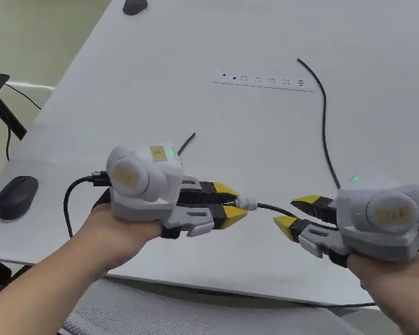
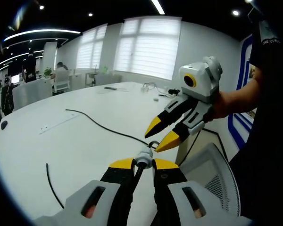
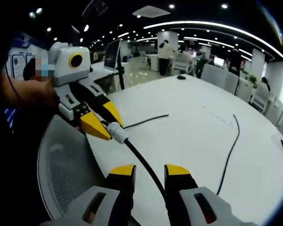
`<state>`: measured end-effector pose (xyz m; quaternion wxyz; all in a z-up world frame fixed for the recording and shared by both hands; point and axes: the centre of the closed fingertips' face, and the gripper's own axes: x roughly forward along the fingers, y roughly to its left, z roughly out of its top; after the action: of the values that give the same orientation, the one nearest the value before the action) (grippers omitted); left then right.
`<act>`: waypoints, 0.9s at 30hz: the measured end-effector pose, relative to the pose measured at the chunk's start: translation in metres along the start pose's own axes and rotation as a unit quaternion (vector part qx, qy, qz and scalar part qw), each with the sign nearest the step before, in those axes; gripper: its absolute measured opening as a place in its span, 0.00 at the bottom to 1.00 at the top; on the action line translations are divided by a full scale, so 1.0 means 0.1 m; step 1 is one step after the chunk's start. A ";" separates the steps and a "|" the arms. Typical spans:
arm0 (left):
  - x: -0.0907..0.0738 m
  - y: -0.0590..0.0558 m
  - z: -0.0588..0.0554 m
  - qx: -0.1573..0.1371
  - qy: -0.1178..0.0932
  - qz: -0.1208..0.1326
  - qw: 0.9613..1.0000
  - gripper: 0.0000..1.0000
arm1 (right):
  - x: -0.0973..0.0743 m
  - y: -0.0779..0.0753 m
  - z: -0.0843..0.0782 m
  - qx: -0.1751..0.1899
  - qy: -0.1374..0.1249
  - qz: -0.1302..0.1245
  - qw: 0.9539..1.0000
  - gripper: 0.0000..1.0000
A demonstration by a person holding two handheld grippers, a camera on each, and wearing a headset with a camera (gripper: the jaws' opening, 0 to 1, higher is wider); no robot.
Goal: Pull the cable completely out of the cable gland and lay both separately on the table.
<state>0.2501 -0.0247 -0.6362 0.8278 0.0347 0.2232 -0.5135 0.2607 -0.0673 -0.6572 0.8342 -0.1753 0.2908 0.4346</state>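
Head view: left gripper (image 1: 237, 202) pinches cable gland (image 1: 248, 204); right gripper (image 1: 288, 211) straddles cable (image 1: 269, 207).

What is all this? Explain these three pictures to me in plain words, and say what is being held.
No robot here: a person holds two hand tools, each ending in a yellow-tipped claw. The head view looks down from the person's headset; the two round pictures come from cameras riding on each tool. The left claw is shut on the small grey cable gland. The black cable runs from it between the jaws of the right claw, which stand open. On the white table lie a power strip, a loose black wire and a mouse.
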 end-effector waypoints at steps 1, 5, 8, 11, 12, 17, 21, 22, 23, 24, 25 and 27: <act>0.00 0.00 0.00 0.002 0.002 0.000 1.000 0.15 | 0.01 0.03 0.03 -0.012 -0.002 0.005 1.000 0.21; 0.00 0.02 -0.02 0.008 0.010 0.000 1.000 0.15 | 0.07 0.10 0.10 -0.047 0.001 0.009 0.999 0.19; -0.01 0.03 0.00 0.009 0.009 -0.001 1.000 0.15 | 0.09 0.12 0.14 -0.062 0.000 0.008 0.998 0.17; -0.02 0.02 0.00 0.008 0.010 -0.001 1.000 0.15 | 0.11 0.12 0.16 -0.067 -0.001 0.011 0.998 0.17; -0.01 0.02 -0.01 0.008 0.011 -0.001 1.000 0.15 | 0.11 0.12 0.17 -0.067 -0.002 0.011 0.998 0.16; -0.02 0.00 -0.03 0.004 0.012 0.000 1.000 0.15 | 0.12 0.14 0.18 -0.072 -0.002 0.017 0.997 0.15; -0.02 -0.01 -0.04 0.003 0.012 0.000 1.000 0.15 | 0.13 0.15 0.19 -0.078 -0.003 0.021 0.997 0.13; -0.02 -0.01 -0.04 0.002 0.012 0.001 1.000 0.15 | 0.13 0.16 0.19 -0.080 -0.004 0.021 0.997 0.13; -0.03 0.00 -0.04 0.002 0.013 0.001 1.000 0.15 | 0.13 0.16 0.19 -0.079 -0.004 0.020 0.997 0.13; -0.03 0.00 -0.05 0.002 0.013 0.001 1.000 0.15 | 0.14 0.17 0.19 -0.079 -0.004 0.021 0.997 0.12; -0.03 -0.01 -0.05 0.002 0.014 0.001 1.000 0.15 | 0.14 0.17 0.18 -0.078 -0.004 0.022 0.997 0.11; -0.03 0.00 -0.05 0.002 0.011 0.002 1.000 0.15 | 0.14 0.19 0.19 -0.076 -0.006 0.027 0.997 0.07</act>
<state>0.2472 -0.0206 -0.6391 0.8264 0.0429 0.2314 -0.5116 0.2575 -0.0373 -0.6527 0.8078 -0.2276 0.2570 0.4791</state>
